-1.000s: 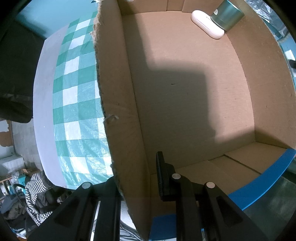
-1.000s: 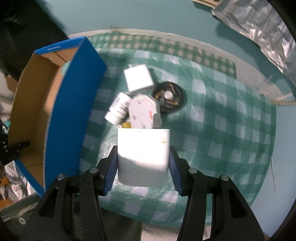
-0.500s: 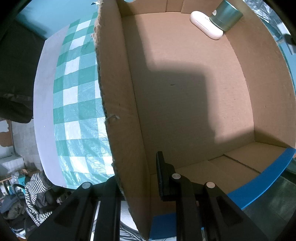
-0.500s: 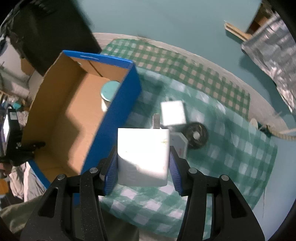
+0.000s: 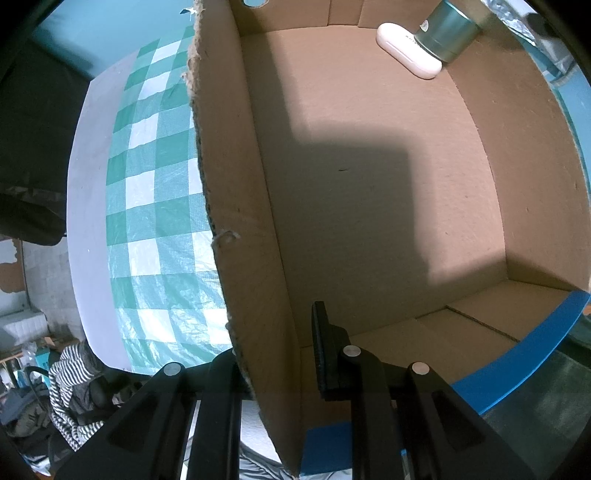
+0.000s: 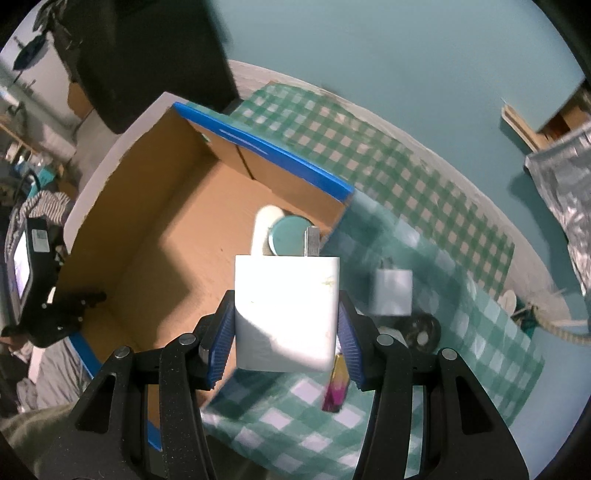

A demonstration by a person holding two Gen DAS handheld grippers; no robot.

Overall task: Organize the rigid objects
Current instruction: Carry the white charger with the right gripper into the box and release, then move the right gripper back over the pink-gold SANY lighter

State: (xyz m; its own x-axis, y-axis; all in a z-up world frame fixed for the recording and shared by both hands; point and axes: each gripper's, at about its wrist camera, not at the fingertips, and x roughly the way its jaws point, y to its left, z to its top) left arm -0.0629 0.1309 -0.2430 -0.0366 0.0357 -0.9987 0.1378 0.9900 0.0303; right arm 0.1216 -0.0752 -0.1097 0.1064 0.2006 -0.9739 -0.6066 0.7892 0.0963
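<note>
My right gripper [image 6: 286, 332] is shut on a white charger block [image 6: 286, 310] with metal prongs, held in the air above the near right edge of the cardboard box [image 6: 155, 236]. The box holds a white oval case [image 6: 264, 221] and a teal round tin [image 6: 290, 234] in its far corner; both show in the left wrist view, the case [image 5: 408, 55] and the tin [image 5: 445, 35]. My left gripper [image 5: 275, 354] is shut on the box wall [image 5: 236, 221], one finger inside and one outside. It also shows at the left of the right wrist view [image 6: 55, 310].
On the green checked cloth [image 6: 424, 206] to the right of the box lie a white square adapter [image 6: 393, 295], a black coiled cable [image 6: 421, 330] and a colourful small object [image 6: 336, 387]. A silver foil bag [image 6: 565, 192] lies at the far right.
My right gripper has carried the charger block left from the pile on the cloth to above the box edge. The left gripper and the box have stayed put.
</note>
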